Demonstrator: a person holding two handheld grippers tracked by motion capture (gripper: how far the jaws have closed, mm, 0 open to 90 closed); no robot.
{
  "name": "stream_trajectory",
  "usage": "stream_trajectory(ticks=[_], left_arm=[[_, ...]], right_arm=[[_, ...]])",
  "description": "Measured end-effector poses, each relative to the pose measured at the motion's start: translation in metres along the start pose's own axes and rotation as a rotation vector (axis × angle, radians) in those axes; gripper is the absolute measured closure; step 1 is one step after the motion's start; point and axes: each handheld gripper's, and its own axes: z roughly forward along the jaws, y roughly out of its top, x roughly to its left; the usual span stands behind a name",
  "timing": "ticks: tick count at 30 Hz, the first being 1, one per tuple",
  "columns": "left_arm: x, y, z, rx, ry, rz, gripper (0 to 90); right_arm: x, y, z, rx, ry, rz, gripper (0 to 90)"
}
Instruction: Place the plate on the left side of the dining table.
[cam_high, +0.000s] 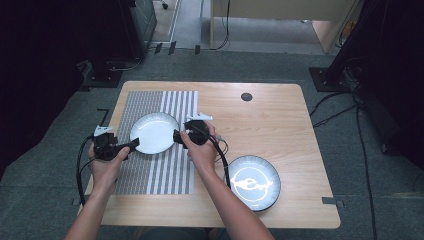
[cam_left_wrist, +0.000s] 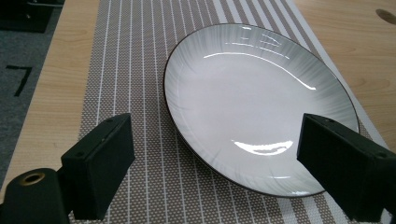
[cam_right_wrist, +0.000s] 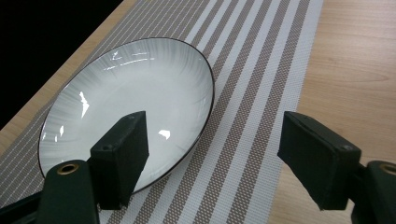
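the round white ceramic plate with a thin dark rim (cam_high: 154, 133) is lying flat on the brown-and-white striped woven placemat (cam_high: 150, 175), toward the mat's far end. the left gripper (cam_high: 133, 144) is sitting just beside the plate's near-left rim, and the right gripper (cam_high: 177, 137) is sitting at its right rim; both are standing with their jaws apart and nothing clamped between them. in the left gripper view the plate (cam_left_wrist: 257, 107) is lying between and beyond the two black jaws, untouched; in the right gripper view one jaw is hanging over the plate's (cam_right_wrist: 130, 107) edge while the other is hanging over the mat (cam_right_wrist: 252, 116).

judging from this, the plate is resting released, and the sensible thing is drawing both grippers straight away from the rim while keeping the jaws wide, so no pad is catching the edge and dragging the plate or rucking the mat.

the light wooden table with rounded corners (cam_high: 280, 120) is also carrying a second round plate with a grey rim and a pale glare on it (cam_high: 254, 181) near the front right, well apart from the mat, and a small dark round cap (cam_high: 246, 97) at the far side. around the table, grey carpet (cam_high: 360, 165), trailing cables and dark stands are showing.
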Motion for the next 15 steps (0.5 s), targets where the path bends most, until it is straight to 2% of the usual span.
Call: stream_trajectory(ticks=[4,6,12,15], left_arm=[[-0.003,-0.006,-0.004,-0.003,0.004,0.017,10.9],[-0.004,-0.012,-0.006,-0.004,0.006,0.024,11.0],[-0.005,-0.025,-0.013,-0.001,0.007,0.039,11.0],[-0.007,-0.031,-0.017,-0.010,0.033,0.062,11.0]], right_arm=[[-0.004,-0.002,-0.010,-0.007,-0.005,-0.019,24.9],[-0.007,-0.003,-0.015,-0.015,0.010,-0.021,24.3],[-0.017,-0.005,-0.028,-0.022,0.001,-0.024,24.6],[-0.021,-0.008,-0.033,-0.018,0.003,-0.028,24.6]])
